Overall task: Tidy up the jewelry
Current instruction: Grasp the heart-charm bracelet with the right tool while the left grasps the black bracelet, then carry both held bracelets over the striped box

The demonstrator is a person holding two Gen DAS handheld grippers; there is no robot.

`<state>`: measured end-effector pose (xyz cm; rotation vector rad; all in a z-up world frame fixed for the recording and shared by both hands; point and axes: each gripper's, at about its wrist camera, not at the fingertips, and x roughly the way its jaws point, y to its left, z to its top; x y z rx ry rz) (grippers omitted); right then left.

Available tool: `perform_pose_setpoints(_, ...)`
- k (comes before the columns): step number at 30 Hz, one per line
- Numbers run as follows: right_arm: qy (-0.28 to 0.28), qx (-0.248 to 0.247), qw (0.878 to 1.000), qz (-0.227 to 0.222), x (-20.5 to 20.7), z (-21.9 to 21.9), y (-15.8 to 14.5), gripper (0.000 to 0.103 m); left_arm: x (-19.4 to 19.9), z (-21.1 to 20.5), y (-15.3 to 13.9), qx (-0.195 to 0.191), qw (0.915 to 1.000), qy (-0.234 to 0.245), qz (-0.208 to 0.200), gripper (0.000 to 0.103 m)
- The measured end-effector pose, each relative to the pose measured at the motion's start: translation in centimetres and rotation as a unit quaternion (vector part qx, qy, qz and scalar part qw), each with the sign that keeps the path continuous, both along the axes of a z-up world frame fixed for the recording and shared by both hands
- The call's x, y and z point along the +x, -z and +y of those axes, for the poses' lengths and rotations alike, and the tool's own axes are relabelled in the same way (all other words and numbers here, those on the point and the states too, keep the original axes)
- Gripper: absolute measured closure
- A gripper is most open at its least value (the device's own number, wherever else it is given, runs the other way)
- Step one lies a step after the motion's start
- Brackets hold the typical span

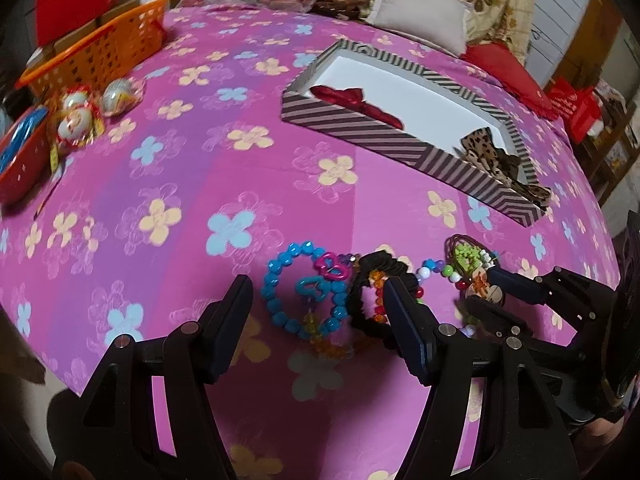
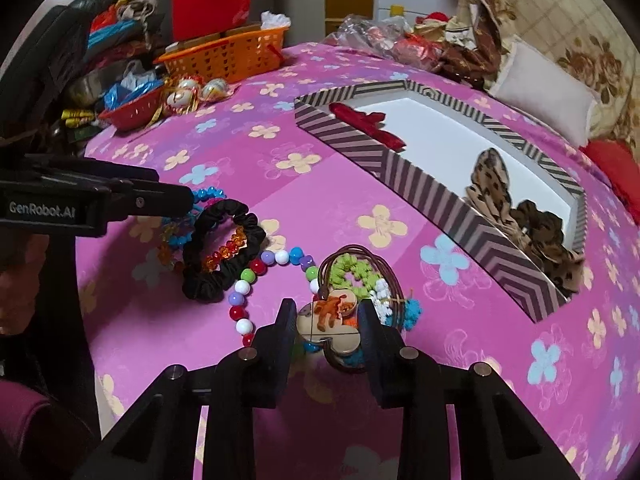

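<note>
You've got a red bow (image 2: 370, 128) and leopard scrunchies (image 2: 520, 216) inside the striped cardboard box (image 2: 472, 216) already. Beside the box, beads and a black scrunchie (image 2: 224, 252) wait; your right gripper (image 2: 327, 322) pinches the flower-shaped wooden charm (image 2: 330, 316), while your left gripper (image 1: 316, 304) gapes empty.

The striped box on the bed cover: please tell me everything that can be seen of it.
The striped box is a long, shallow, open tray, apparently cardboard, with brown-and-cream stripes outside and plain white inside. It lies flat on the pink flowered bed cover, beyond the loose jewelry. Inside, a red bow lies at one end and leopard-print hair pieces at the other. Neither gripper touches it.
</note>
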<state>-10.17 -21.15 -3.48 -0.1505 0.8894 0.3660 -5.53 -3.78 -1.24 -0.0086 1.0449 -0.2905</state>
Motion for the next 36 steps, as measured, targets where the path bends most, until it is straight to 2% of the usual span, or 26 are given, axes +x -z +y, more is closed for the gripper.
perform_pose_setpoints(5, 0.021, 0.032, 0.999, -0.021, -1.1, -1.1, -1.4, 0.073, 0.0, -1.8, 0.2, 0.018, 0.9988, 0.046, -0.006, 0.036)
perform_pose_setpoints(11, 0.035, 0.051, 0.998, -0.017, -1.6, -1.8, -1.3, 0.073, 0.4, -4.1, 0.8, 0.054, 0.9947, 0.084, -0.023, 0.036)
perform_pose_setpoints(13, 0.038, 0.056, 0.998, -0.015, -1.6, -2.0, -1.3, 0.073, 0.6, -4.5, 1.1, 0.061, 0.9936, 0.092, -0.025, 0.040)
perform_pose_setpoints(14, 0.040, 0.059, 0.997, -0.015, -1.6, -2.0, -1.3, 0.073, 0.7, -4.8, 1.4, 0.065, 0.9927, 0.098, -0.026, 0.054)
perform_pose_setpoints(15, 0.041, 0.060, 0.997, -0.016, -1.6, -2.2, -1.3, 0.073, 0.8, -4.9, 1.6, 0.068, 0.9922, 0.102, -0.023, 0.073)
perform_pose_setpoints(17, 0.043, 0.063, 0.997, -0.017, -1.7, -2.3, -1.5, 0.073, 1.0, -5.1, 2.0, 0.068, 0.9914, 0.111, -0.014, 0.093)
perform_pose_setpoints(22, 0.047, 0.069, 0.996, -0.021, -2.0, -2.4, -1.8, 0.073, 0.8, -4.5, 1.6, 0.045, 0.9927, 0.111, -0.016, 0.099)
perform_pose_setpoints(29, 0.051, 0.075, 0.995, -0.039, -2.9, -2.5, -3.3, 0.073, 0.6, -2.3, -1.8, -0.011, 0.9959, 0.087, -0.025, 0.100)
perform_pose_setpoints(36, 0.060, 0.071, 0.994, -0.053, -3.1, -2.5, -4.7, 0.073, 0.0, -1.8, -5.0, -0.026, 0.9952, 0.078, -0.053, 0.100)
